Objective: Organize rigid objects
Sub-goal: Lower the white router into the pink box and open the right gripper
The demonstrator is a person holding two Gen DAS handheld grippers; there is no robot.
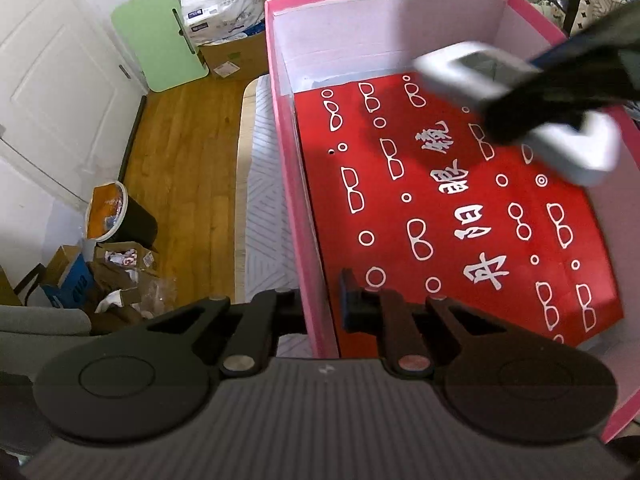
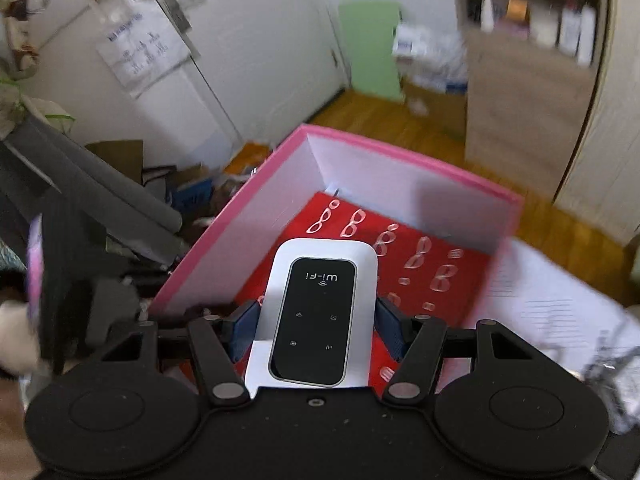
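The Wi-Fi router [image 2: 316, 316] is clamped in the right gripper [image 2: 318, 326] above the pink box [image 1: 288, 184], whose wall is pinched by the left gripper [image 1: 320, 304]. A lowering and release onto the red sheet [image 1: 440, 216] is called for next.

We list the surroundings by the green board [image 1: 162, 36], which leans upright against the white wall. Just right of it sits a cardboard box [image 1: 236, 56] with white printed packages [image 1: 224, 12] stacked on top. Left of it stands a white door [image 1: 48, 80]. Well below it on the wooden floor [image 1: 192, 168], we note a black bin [image 1: 124, 216] and beside that, crumpled packaging [image 1: 124, 276].
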